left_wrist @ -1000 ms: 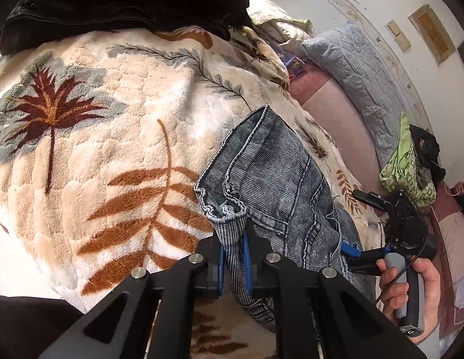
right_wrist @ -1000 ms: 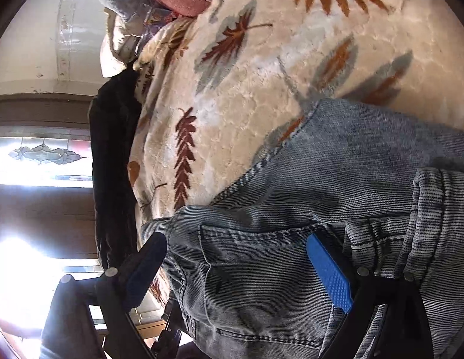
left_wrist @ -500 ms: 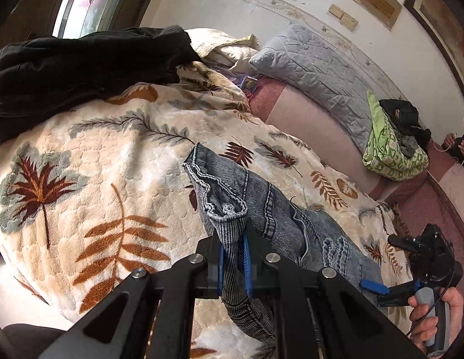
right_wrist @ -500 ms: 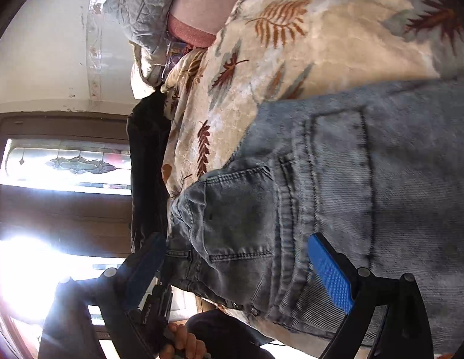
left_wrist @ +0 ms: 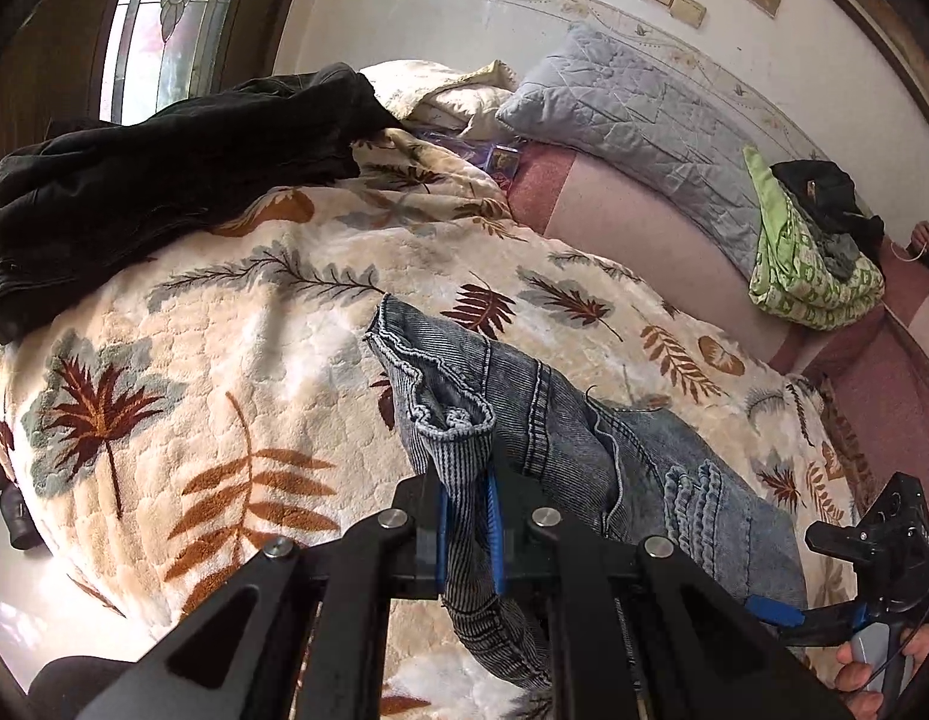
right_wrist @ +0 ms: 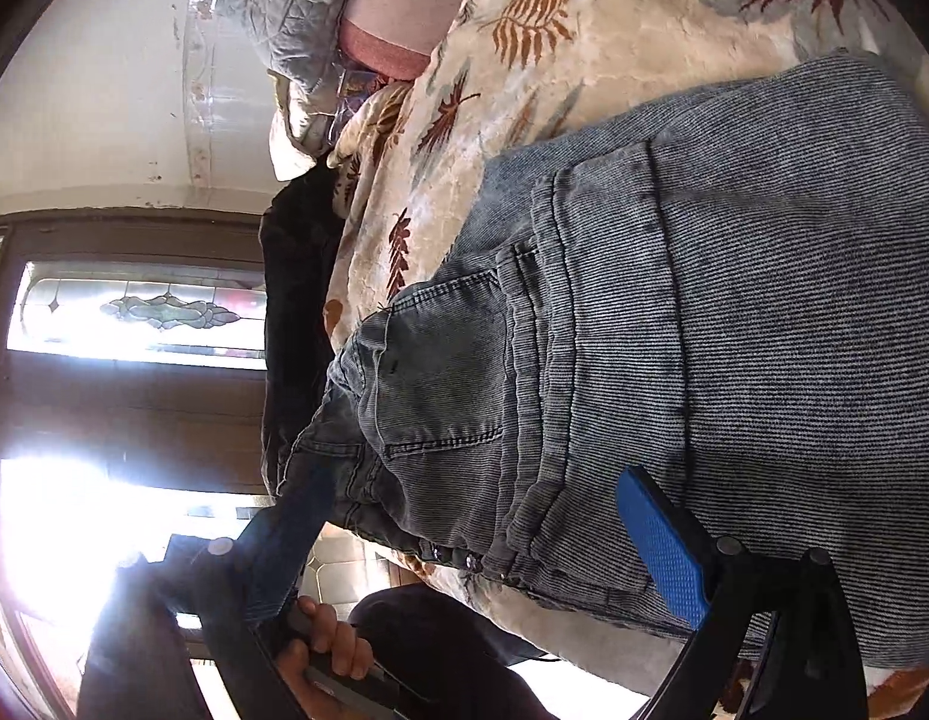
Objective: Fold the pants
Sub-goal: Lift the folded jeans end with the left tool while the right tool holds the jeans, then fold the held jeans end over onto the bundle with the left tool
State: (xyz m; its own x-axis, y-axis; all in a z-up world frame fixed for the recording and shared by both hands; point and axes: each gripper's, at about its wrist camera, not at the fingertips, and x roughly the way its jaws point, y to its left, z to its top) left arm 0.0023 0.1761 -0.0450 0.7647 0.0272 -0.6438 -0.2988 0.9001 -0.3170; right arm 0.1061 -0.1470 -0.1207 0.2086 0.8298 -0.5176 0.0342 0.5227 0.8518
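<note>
1. Left wrist view: the left gripper (left_wrist: 467,531) is pinching a bunched fold of the jeans (left_wrist: 584,456) between its blue pads, jaws nearly together on the denim. A hemmed edge is sticking up just above the fingers. The rest of the jeans is trailing to the right across the leaf-print blanket (left_wrist: 236,336) on the bed. At the lower right a hand (left_wrist: 872,669) is gripping the handle of the right gripper (left_wrist: 824,600); from here I cannot tell how its jaws stand. A black garment (left_wrist: 164,162) is lying at the far left of the blanket, a grey quilted pillow (left_wrist: 632,114) is leaning by the wall, and a green patterned bag (left_wrist: 806,264) is sitting further right.

2. Right wrist view: the right gripper (right_wrist: 482,540) is standing wide apart, released, its blue pad (right_wrist: 662,546) hovering over the jeans (right_wrist: 704,300) without pinching them. The back pocket and waistband are lying between the fingers, spread on the blanket (right_wrist: 584,30). A hand (right_wrist: 326,642) is holding a handle at the bottom.
</note>
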